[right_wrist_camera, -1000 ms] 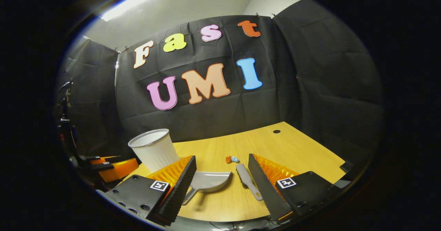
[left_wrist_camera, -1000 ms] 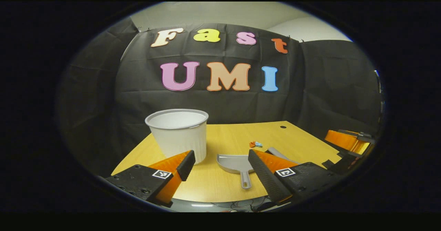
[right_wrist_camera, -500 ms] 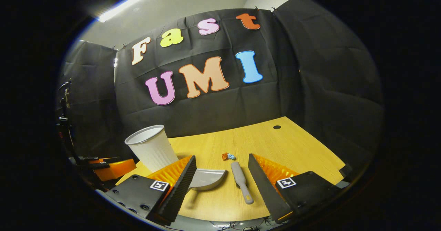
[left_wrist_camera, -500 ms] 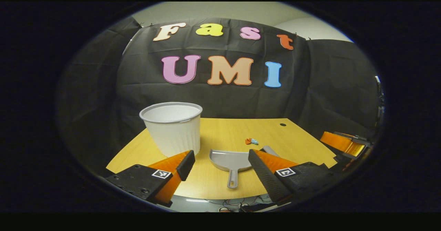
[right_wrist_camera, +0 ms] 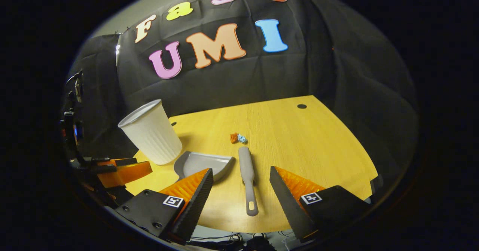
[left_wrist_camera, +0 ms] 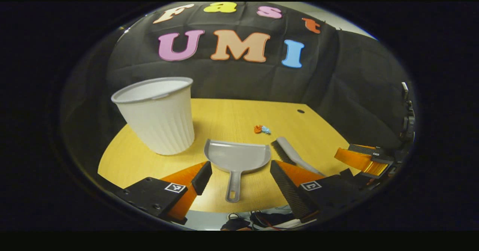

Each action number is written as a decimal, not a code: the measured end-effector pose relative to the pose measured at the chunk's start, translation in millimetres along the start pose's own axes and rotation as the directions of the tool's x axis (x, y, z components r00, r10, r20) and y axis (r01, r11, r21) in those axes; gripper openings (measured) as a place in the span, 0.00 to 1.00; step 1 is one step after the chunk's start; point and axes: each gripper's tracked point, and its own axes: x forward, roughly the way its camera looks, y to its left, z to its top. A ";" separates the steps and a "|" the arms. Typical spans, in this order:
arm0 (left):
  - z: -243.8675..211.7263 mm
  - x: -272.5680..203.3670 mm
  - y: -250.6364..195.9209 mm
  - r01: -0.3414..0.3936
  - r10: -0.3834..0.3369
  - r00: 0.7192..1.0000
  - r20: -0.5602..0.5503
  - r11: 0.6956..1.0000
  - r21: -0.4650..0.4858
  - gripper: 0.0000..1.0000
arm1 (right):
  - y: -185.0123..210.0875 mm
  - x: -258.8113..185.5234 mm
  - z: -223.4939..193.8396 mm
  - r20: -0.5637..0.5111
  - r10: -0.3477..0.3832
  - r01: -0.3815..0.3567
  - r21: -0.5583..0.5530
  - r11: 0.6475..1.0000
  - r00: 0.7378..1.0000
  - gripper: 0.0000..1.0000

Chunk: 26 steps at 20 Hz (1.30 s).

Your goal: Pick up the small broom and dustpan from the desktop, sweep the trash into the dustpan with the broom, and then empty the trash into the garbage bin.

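Observation:
A grey dustpan lies on the yellow desk, its handle toward the near edge, between my left gripper's open fingers and farther off. In the right gripper view the dustpan sits left of the small grey broom, whose handle points toward me. My right gripper hovers open above the near edge, the broom handle lined up between its fingers. The broom lies right of the dustpan. Crumpled orange and blue trash rests beyond the broom head. The trash lies mid-desk. The white ribbed bin stands left.
The bin stands near the desk's left edge, just behind the dustpan. The other gripper hangs at the right in the left gripper view, and the other gripper at the left in the right gripper view. A cable hole marks the far corner.
Both grippers have risen and tipped downward toward the desk. The dustpan handle now lines up with the left gripper, the broom handle with the right. Both stay open.

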 end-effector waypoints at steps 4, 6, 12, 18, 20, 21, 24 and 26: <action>-37.5 35.9 4.3 0.001 -0.006 0.983 -0.186 1.000 -0.026 0.96 | -11.3 41.4 -30.5 -0.157 -0.005 -0.003 -0.048 0.999 0.988 0.98; -54.0 52.1 6.0 -0.022 0.026 0.967 -0.253 1.000 0.019 0.97 | -17.4 60.4 -38.9 -0.220 -0.013 -0.003 -0.071 0.997 0.975 0.98; -83.7 79.0 9.2 -0.028 0.074 0.919 -0.387 0.992 0.123 0.94 | -30.8 101.0 -68.2 -0.391 -0.052 -0.001 -0.134 0.991 0.919 0.98; -103.1 100.6 21.7 -0.032 0.118 0.865 -0.488 0.983 0.181 0.94 | -30.4 119.4 -84.7 -0.512 -0.061 -0.012 -0.137 0.990 0.857 0.96; -107.9 102.9 24.1 -0.033 0.119 0.851 -0.512 0.984 0.173 0.93 | -30.0 124.3 -90.0 -0.538 -0.064 -0.007 -0.129 0.992 0.841 0.87; -111.1 103.9 25.6 -0.039 0.123 0.843 -0.523 0.985 0.170 0.91 | -29.5 126.5 -92.5 -0.547 -0.065 -0.005 -0.124 0.992 0.834 0.70; -115.9 99.9 23.8 -0.045 0.128 0.822 -0.555 0.986 0.160 0.36 | -28.0 130.1 -93.2 -0.566 -0.061 -0.006 -0.115 0.993 0.822 0.37; -115.9 99.0 24.6 -0.043 0.135 0.825 -0.549 0.983 0.178 0.32 | -25.7 130.1 -98.1 -0.587 -0.049 -0.009 -0.096 0.995 0.808 0.30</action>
